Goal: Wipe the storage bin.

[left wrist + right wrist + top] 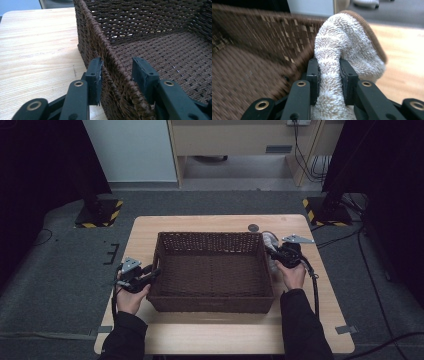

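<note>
High view shows you seated at a pale wooden table (pixel 220 330) with a dark brown woven basket (pixel 212 306) sitting square in the middle of it. Your left gripper (pixel 148 274) is at the basket's left wall, and your right gripper (pixel 274 254) is at its right wall, near the far corner.

Left gripper view looks along the two black jaws, which straddle the basket's left rim (pixel 117 72). One jaw sits against the outside of the wall; the other stands inside the basket with a clear gap to the weave, so these jaws are open and not clamping.

Right gripper view shows the jaws closed on a fluffy white sock with a brown cuff (pixel 342 45). The sock is pinched along a narrow fold, and the rest bulges above and to the outer side of the basket's right wall, over the table rather than over the basket floor.

What could go wrong, as a judgement: if you let go now, the sock would likely drop outside the basket or hang on the rim. The bulky free end could also catch on the rough weave as you carry it across. With the left jaws not gripping, a snag could drag or tip the basket.
</note>
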`<state>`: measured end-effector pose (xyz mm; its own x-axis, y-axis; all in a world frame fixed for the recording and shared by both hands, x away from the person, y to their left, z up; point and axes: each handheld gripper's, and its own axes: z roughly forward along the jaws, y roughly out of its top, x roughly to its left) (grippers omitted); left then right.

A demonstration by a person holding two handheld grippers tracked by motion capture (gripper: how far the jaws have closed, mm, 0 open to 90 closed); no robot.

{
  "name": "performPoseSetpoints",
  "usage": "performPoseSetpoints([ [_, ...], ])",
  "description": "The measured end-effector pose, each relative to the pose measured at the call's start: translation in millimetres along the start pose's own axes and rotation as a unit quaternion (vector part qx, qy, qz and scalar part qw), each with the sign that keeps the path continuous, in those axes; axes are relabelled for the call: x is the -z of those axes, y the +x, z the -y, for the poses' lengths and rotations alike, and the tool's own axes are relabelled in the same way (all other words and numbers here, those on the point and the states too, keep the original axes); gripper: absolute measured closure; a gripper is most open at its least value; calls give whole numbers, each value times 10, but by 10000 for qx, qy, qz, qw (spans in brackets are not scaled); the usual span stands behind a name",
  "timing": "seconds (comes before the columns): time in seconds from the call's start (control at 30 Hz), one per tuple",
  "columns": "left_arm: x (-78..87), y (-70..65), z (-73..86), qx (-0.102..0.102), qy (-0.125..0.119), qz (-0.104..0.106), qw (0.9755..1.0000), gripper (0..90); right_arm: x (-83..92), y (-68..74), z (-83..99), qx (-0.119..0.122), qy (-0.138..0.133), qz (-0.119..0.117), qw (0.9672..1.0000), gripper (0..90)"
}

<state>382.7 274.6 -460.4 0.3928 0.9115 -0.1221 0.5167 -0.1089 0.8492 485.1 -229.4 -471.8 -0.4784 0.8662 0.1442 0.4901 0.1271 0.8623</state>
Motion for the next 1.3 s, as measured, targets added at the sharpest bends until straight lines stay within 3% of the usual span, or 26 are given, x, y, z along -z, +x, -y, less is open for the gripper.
performPoseSetpoints([
  [0.13, 0, -3, -1, -11, 2, -15, 10000, 591, -132, 1, 113, 84, 509, 71, 9986, 739],
  [0.27, 1, -4, 0, -9, 1, -25, 10000, 590, -193, -8, 239, -13, 719, 110, 9974, 739],
  [0.4, 1, -4, 1, -4, -3, -32, 10000, 588, -73, -5, 157, 20, 501, 99, 9987, 739],
  [0.53, 1, -3, 1, 2, -3, -28, 10000, 588, 204, -56, -4, -172, -186, -111, 9996, 740],
  [0.67, 1, -6, 2, 4, -16, -37, 10000, 590, 399, -2, -62, -38, -320, -349, 9989, 740],
  [0.83, 2, -5, 4, 18, -18, -36, 10000, 591, 352, 99, 73, 203, -15, -274, 9994, 740],
  [1.1, 2, -3, 5, 26, -18, -28, 10000, 588, 95, 93, 372, 189, 776, -127, 9967, 739],
  [1.2, 2, -2, 5, 27, -16, -36, 10000, 586, 76, 96, 391, 81, 781, -141, 9968, 739],
  [1.3, 2, -4, 5, 25, -24, -45, 10000, 588, 194, 92, 304, 126, 652, -130, 9977, 739],
])
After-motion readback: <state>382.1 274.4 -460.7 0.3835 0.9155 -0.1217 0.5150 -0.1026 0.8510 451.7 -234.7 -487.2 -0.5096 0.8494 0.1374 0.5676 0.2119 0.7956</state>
